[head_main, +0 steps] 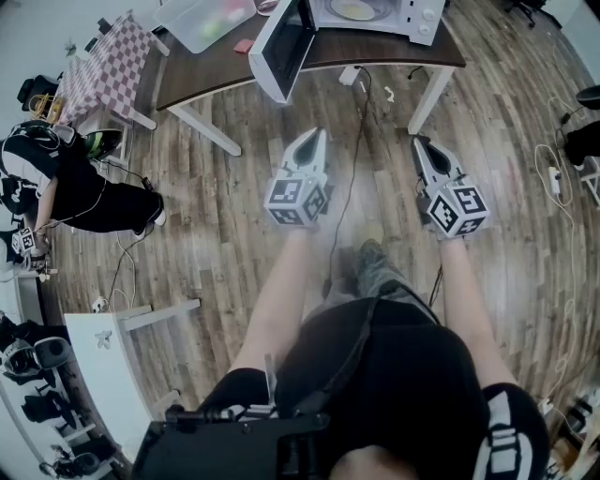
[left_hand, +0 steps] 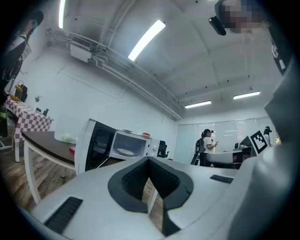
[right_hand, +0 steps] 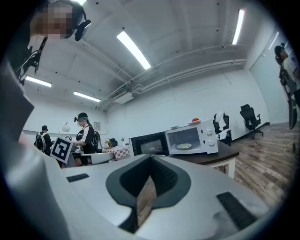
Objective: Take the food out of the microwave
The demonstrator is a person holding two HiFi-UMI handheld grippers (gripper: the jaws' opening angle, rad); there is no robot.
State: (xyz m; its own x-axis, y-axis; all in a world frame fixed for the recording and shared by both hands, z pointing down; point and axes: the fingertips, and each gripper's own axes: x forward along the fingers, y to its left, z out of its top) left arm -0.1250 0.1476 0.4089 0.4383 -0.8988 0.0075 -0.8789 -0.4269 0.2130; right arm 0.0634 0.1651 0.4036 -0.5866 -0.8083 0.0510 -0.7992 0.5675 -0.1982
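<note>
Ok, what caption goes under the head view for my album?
Left gripper and right gripper, shut and empty, point at the microwave on the table, door open, food inside.

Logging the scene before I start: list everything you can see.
microwave: one, white, door open, on table
plate of food: one, pale, inside microwave
table: one, dark top, ahead
clear bin: one, see-through, table's left end
checked cloth: one, pink-white, far left
bystander: one, dark clothes, left edge
black cable: one, black, floor between grippers
left gripper: one, grey, shut, empty, out front
right gripper: one, grey, shut, empty, out front
</note>
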